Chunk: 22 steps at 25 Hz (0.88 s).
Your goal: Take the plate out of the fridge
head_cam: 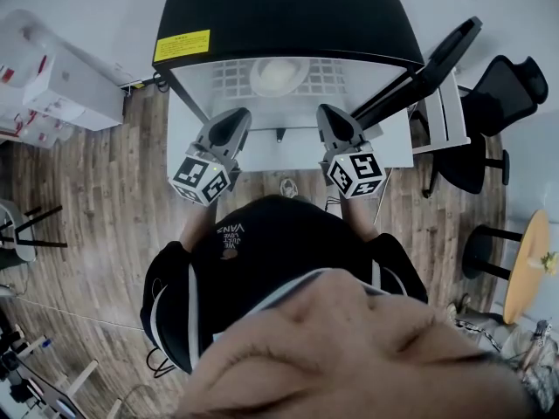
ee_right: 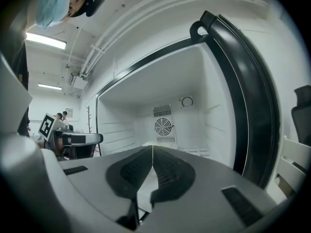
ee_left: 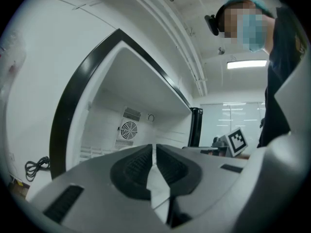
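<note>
Plate (head_cam: 278, 75) on shelf (head_cam: 325, 77) deep inside fridge (head_cam: 279, 16), straight ahead and midway between left gripper (head_cam: 234, 114) and right gripper (head_cam: 331, 112) at fridge mouth, jaws of both pressed together, empty, neither clearly nearer.

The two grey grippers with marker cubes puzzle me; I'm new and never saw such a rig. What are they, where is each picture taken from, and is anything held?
No robot here: a person holds a grey two-jaw gripper in each hand. The head view looks down from the person's head: left gripper at its left, right gripper at its right, both before a black fridge with a white inside, its black door open. A round white plate lies on the wire shelf inside. The other two pictures come from cameras riding on each gripper, looking along its jaws into the fridge. Both pairs of jaws are closed together with nothing between them, so nothing is held.
</note>
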Each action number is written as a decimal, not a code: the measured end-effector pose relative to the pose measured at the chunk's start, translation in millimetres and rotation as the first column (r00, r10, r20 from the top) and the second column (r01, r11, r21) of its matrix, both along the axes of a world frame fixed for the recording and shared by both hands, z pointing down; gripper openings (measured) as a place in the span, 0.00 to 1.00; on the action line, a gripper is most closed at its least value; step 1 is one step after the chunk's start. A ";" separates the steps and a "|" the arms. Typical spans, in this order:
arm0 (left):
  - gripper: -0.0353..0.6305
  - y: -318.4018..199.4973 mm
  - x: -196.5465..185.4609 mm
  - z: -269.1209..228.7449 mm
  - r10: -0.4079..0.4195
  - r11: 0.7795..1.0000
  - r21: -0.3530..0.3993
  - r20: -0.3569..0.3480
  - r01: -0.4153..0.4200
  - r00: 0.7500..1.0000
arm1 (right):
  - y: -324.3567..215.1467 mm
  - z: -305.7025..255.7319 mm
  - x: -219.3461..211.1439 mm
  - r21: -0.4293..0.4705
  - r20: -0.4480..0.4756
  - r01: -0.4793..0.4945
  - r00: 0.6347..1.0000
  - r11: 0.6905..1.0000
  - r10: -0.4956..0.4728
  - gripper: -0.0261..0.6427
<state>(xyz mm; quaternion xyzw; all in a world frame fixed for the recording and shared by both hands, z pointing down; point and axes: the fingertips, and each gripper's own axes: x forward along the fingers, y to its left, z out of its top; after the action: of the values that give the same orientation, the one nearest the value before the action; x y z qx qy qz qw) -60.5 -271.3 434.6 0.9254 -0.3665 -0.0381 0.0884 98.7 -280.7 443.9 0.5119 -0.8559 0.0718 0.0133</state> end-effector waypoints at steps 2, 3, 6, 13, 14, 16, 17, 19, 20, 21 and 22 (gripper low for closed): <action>0.10 -6.0 2.4 -0.4 -0.017 1.000 0.001 -0.005 0.017 1.000 | -5.8 0.5 2.3 -0.001 -0.002 0.011 1.000 1.000 -0.011 0.06; 0.10 -9.0 3.0 -0.7 -0.026 1.000 0.002 -0.008 0.026 1.000 | -8.8 0.8 3.0 -0.001 -0.002 0.017 1.000 1.000 -0.017 0.06; 0.10 -17.5 3.1 -1.8 -0.054 0.998 0.006 -0.014 0.054 0.998 | -17.7 0.1 4.4 0.003 -0.001 0.034 0.999 0.999 -0.034 0.06; 0.10 -31.2 1.9 -1.1 -0.107 0.994 -0.007 -0.024 0.107 0.994 | -33.0 -3.0 1.6 0.014 0.008 0.084 0.996 0.996 -0.084 0.06; 0.10 -32.6 1.9 -0.5 -0.113 0.994 -0.009 -0.024 0.113 0.993 | -34.6 -2.9 0.8 0.015 0.009 0.090 0.996 0.996 -0.091 0.06; 0.10 -35.3 2.2 1.6 -0.124 0.992 -0.019 -0.027 0.123 0.992 | -37.4 -2.8 -0.8 0.016 0.011 0.102 0.995 0.995 -0.102 0.06; 0.10 -36.6 2.5 3.0 -0.129 0.991 -0.026 -0.029 0.128 0.991 | -38.5 -2.9 -1.5 0.017 0.010 0.108 0.994 0.994 -0.108 0.06; 0.10 -39.0 3.0 6.0 -0.139 0.989 -0.045 -0.035 0.138 0.990 | -40.3 -3.1 -2.5 0.018 0.010 0.118 0.993 0.993 -0.119 0.06; 0.10 -40.1 3.3 7.4 -0.144 0.988 -0.055 -0.041 0.141 0.989 | -41.1 -3.1 -2.6 0.018 0.009 0.122 0.992 0.992 -0.123 0.06; 0.10 -41.3 3.7 8.8 -0.146 0.987 -0.067 -0.050 0.143 0.988 | -41.9 -3.2 -2.7 0.018 0.009 0.126 0.992 0.992 -0.126 0.06; 0.10 -42.5 4.1 10.1 -0.147 0.987 -0.080 -0.059 0.142 0.987 | -42.8 -3.2 -2.8 0.018 0.009 0.129 0.992 0.992 -0.129 0.06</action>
<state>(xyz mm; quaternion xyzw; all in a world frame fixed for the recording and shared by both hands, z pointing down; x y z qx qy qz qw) -56.4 -313.9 444.7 0.8906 -0.4310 -0.0607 0.1322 96.0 -323.4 440.7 0.4553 -0.8879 0.0659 0.0093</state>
